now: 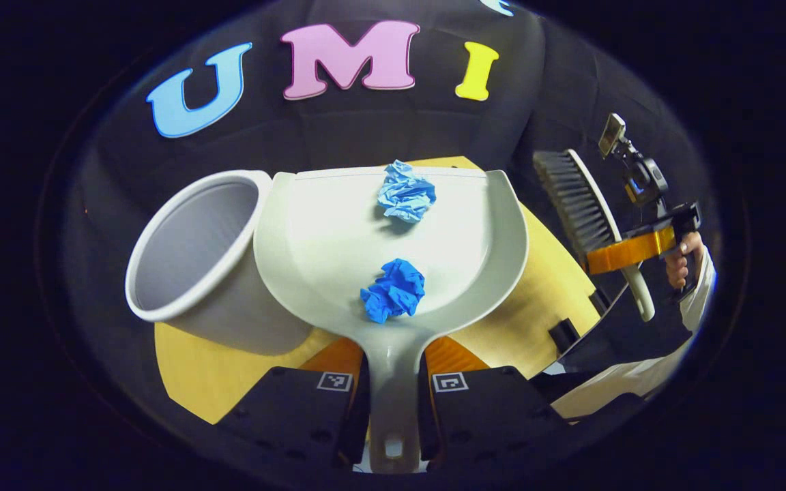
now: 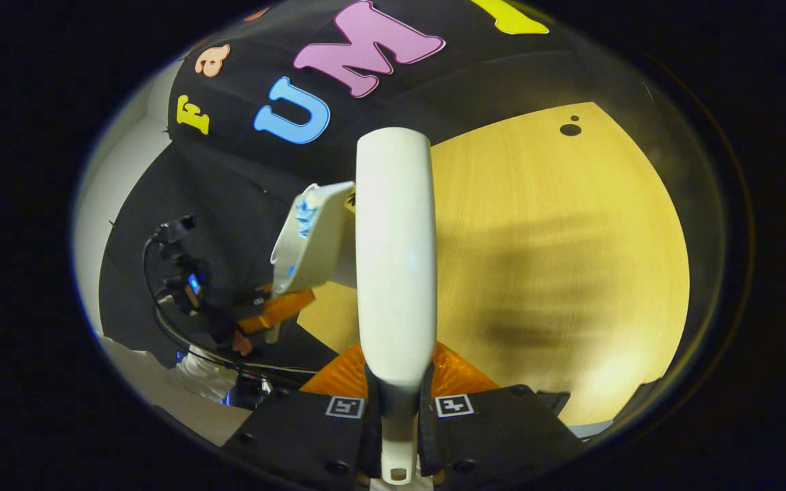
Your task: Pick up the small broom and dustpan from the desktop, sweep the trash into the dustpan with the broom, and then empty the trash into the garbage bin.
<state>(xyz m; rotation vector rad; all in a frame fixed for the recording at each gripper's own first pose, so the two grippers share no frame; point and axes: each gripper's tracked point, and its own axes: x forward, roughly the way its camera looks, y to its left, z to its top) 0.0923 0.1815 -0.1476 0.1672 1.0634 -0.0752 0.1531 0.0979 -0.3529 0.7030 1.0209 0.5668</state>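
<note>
Sweep done, dump pending: left gripper point(image 1: 393, 402) clenched on handle of white plastic dustpan point(image 1: 338, 239) w/ two crumpled blue paper wads point(image 1: 394, 290) inside, held just right of white round garbage bin point(image 1: 192, 252); right gripper point(image 2: 396, 409) clenched on white-backed broom point(image 2: 394, 252), well right of bin.

Your left gripper view looks close along the dustpan point(image 1: 393, 239), toward the bin point(image 1: 195, 259) and booth wall. Your right gripper view looks down the broom point(image 2: 395, 259) at the table point(image 2: 557, 259). Both views share the dustpan, table and wall.
</note>
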